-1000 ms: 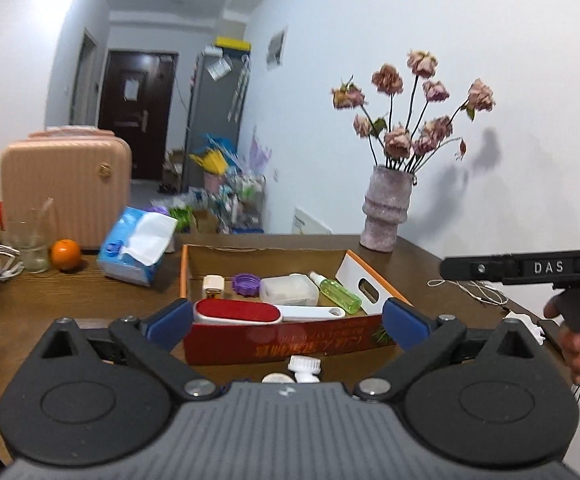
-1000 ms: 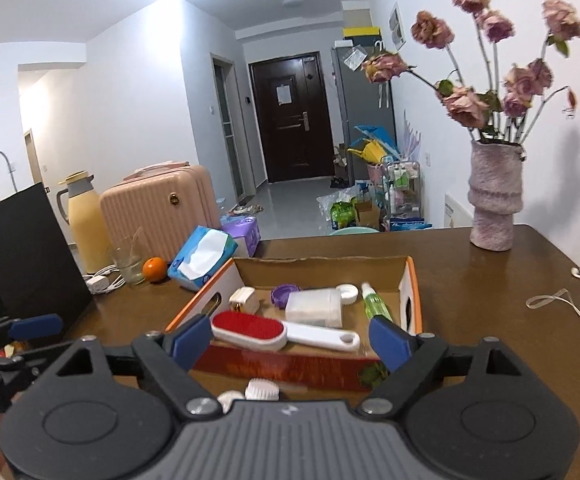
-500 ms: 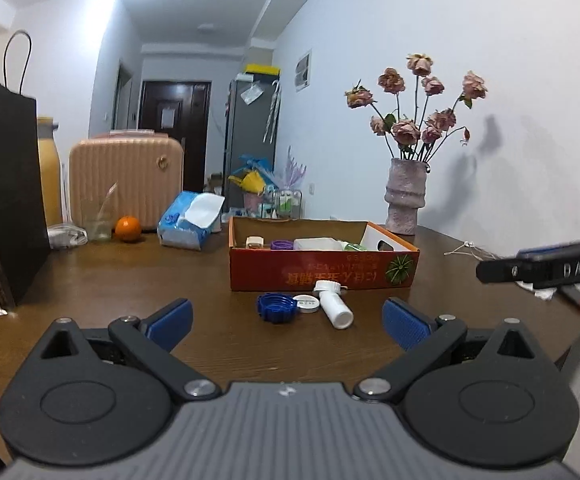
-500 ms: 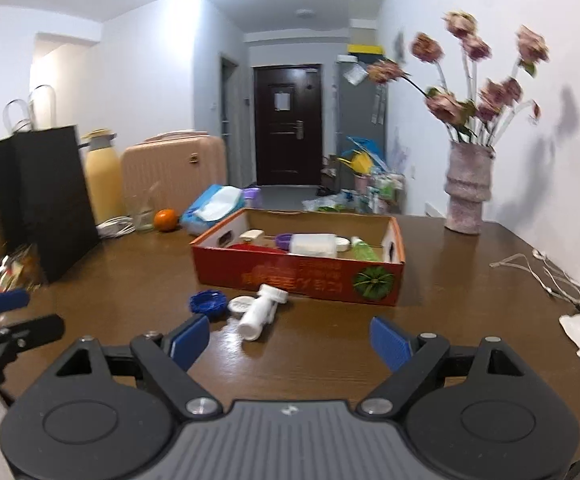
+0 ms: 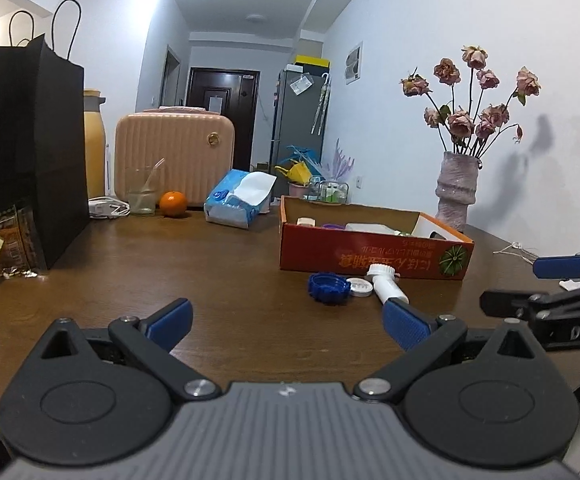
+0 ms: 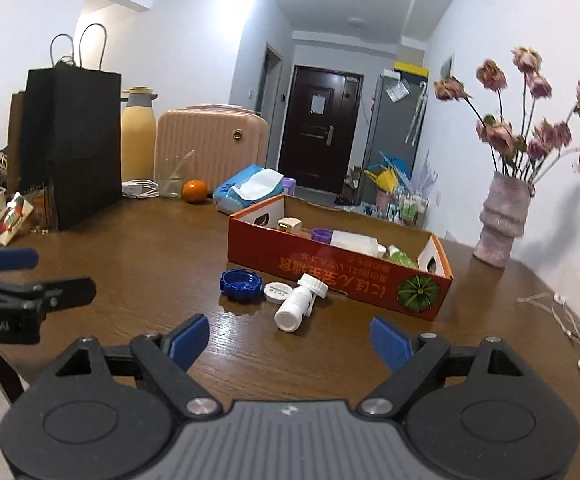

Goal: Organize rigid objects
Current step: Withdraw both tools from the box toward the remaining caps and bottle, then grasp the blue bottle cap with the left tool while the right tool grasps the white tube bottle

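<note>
Both the left gripper (image 5: 288,322) and right gripper (image 6: 290,338) gape wide and empty over the glossy wooden table (image 6: 162,256), where a ridged blue cap (image 6: 241,285), flat white lid (image 6: 278,291) and cylindrical white bottle (image 6: 299,307) lie just before the red cardboard box (image 6: 330,270).

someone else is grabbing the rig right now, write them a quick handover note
Left gripper: open, empty, low over the table.
Right gripper: open, empty, facing the loose items.
In the red box: a small white container, purple cap, green bottle and other pieces.
Outside, on the table in front of the box: blue cap, flat white lid, white bottle lying on its side.
Left to do: probably move those three into the box.
</note>
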Demonstrator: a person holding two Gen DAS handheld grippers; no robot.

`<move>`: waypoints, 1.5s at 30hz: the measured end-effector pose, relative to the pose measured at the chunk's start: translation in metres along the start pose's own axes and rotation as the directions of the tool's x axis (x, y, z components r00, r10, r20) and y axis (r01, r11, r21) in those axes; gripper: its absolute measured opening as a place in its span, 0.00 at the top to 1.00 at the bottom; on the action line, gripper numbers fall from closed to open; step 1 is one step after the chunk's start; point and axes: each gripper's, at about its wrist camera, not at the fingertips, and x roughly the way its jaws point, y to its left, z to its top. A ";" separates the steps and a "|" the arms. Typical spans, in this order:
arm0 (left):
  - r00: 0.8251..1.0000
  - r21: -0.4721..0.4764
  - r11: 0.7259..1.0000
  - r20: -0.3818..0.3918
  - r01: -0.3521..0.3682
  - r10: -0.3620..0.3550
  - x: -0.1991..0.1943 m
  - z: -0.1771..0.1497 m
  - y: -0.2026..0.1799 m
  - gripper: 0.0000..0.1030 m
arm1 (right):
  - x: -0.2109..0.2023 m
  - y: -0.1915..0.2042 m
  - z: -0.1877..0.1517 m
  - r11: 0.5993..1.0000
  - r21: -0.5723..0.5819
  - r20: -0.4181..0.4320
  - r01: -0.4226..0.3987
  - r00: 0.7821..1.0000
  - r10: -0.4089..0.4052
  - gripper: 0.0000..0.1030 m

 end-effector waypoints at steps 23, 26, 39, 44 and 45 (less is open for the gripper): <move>0.997 0.130 0.990 -0.062 0.060 -0.052 0.094 0.014 -0.026 0.00 | 0.085 -0.039 0.000 0.982 0.188 -0.049 -0.022 0.998 0.032 0.15; 0.995 0.143 0.988 -0.094 0.050 -0.037 0.114 0.024 -0.028 0.00 | 0.097 -0.044 0.007 0.979 0.197 -0.037 -0.043 0.998 0.051 0.16; 0.979 0.141 0.987 -0.196 0.080 -0.051 0.184 0.046 -0.017 0.00 | 0.158 -0.064 0.020 0.959 0.255 -0.094 -0.127 0.983 0.155 0.26; 0.955 0.104 0.978 -0.256 0.180 -0.148 0.205 0.043 -0.018 0.00 | 0.180 -0.067 0.017 0.963 0.244 -0.161 -0.116 0.974 0.159 0.52; 0.946 0.095 0.974 -0.275 0.205 -0.172 0.208 0.041 -0.018 0.00 | 0.183 -0.067 0.015 0.965 0.236 -0.178 -0.110 0.972 0.154 0.52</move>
